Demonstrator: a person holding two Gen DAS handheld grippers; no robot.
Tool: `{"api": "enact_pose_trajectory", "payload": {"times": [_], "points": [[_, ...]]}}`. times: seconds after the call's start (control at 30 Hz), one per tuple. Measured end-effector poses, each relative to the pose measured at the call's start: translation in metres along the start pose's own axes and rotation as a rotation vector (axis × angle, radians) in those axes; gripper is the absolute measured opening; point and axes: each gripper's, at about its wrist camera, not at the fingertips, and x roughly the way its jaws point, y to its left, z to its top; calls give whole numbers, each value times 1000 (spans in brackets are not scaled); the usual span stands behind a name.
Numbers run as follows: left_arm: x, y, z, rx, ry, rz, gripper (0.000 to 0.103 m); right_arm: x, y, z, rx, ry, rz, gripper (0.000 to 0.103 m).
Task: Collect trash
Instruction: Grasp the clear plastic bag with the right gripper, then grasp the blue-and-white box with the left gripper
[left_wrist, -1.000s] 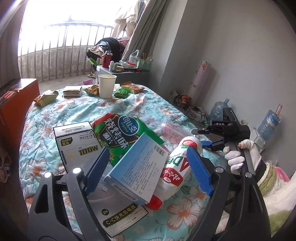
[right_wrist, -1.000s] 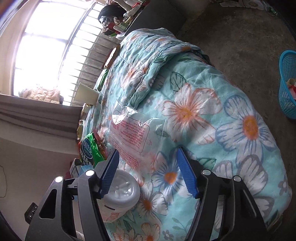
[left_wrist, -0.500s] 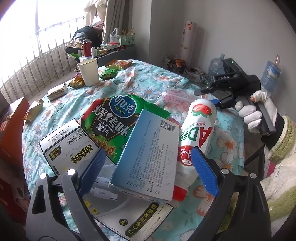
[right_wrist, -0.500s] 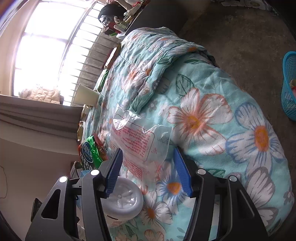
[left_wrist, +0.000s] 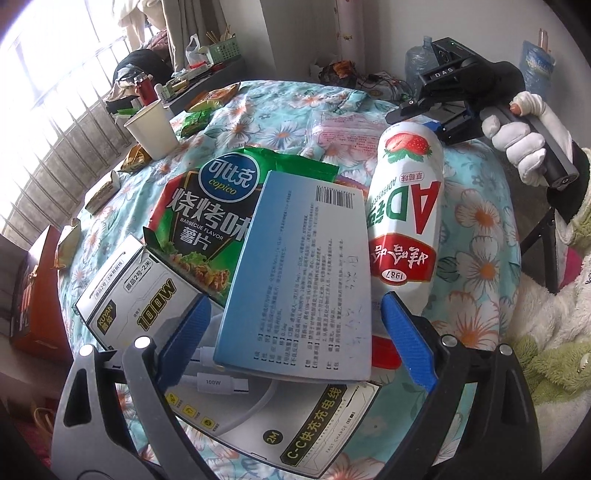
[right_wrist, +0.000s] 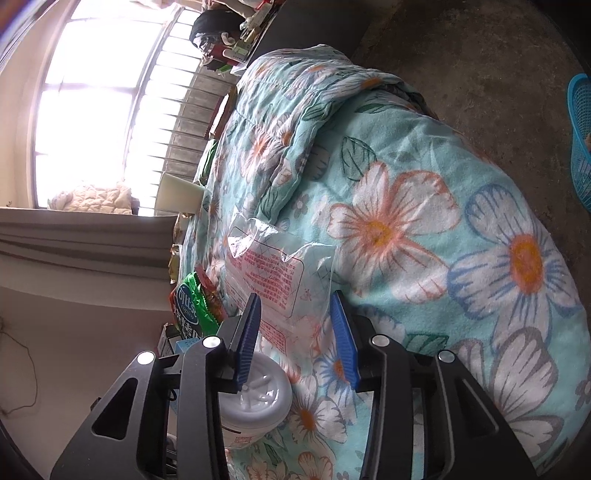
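A clear crinkled plastic bag with red print (right_wrist: 280, 277) lies flat on the flowered turquoise cloth (right_wrist: 424, 184), its long axis running away from the right gripper (right_wrist: 295, 332), whose jaws are closing around its near end, pads apart. The left gripper (left_wrist: 295, 339) gapes wide over a pale blue flat box (left_wrist: 303, 280), not touching.

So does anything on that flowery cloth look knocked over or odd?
Yes: the strawberry drink bottle lies on its side rather than upright, and the blue box rests askew over the chip bag and charger packaging.
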Motion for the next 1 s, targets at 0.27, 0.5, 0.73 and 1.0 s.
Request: {"api": "enact_pose_trajectory", "payload": {"times": [0.27, 0.5, 0.73, 1.0], "points": [[1, -1, 4, -17, 26, 4, 71, 1, -9, -1, 39, 11, 57, 20], [-3, -3, 4, -32, 13, 6, 70, -11, -6, -2, 42, -29, 108, 8], [-21, 4, 6, -99, -49, -24, 69, -36, 4, 1, 12, -92, 164, 6], [-43, 9, 13, -184, -147, -45, 68, -57, 14, 2, -13, -134, 204, 5]]}}
